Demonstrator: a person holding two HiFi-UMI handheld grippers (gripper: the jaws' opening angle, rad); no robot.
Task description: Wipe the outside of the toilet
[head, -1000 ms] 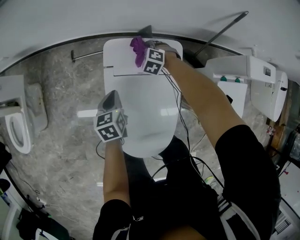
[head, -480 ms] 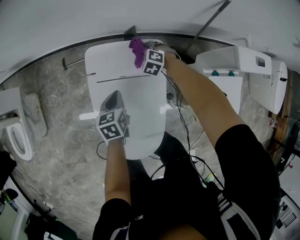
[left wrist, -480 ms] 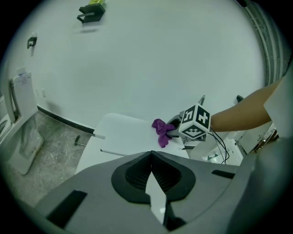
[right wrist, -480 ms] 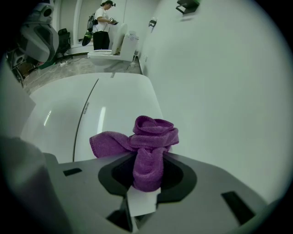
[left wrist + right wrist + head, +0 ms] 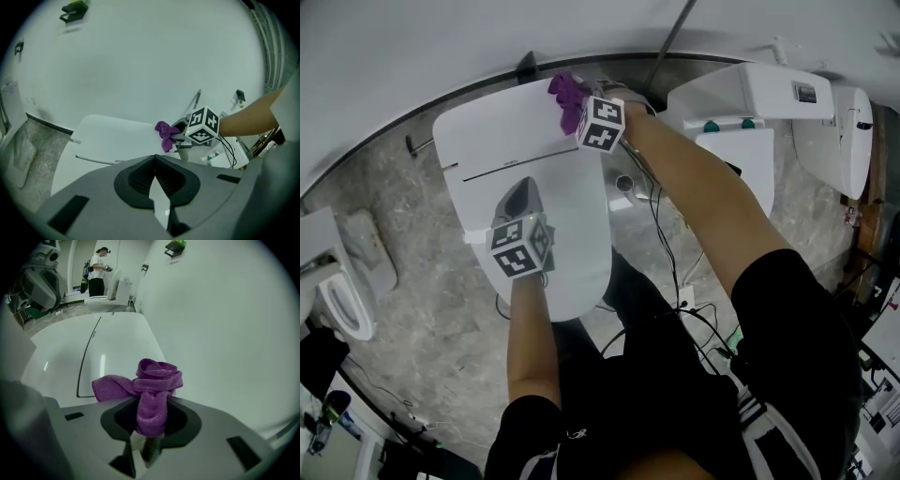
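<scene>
Marbled floor [image 5: 412, 281], white toilet [image 5: 502, 150], right claw [image 5: 584, 106] gripping purple cloth [image 5: 565, 95] at its rear (by wall [image 5: 441, 37]), left claw [image 5: 518, 193] closed, empty.

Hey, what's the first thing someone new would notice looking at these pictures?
The bright purple cloth stands out most, bunched up in the right gripper at the back of a white toilet, close to the wall. The toilet's lid is closed and fills the middle of the head view, with the left gripper empty above it.
</scene>
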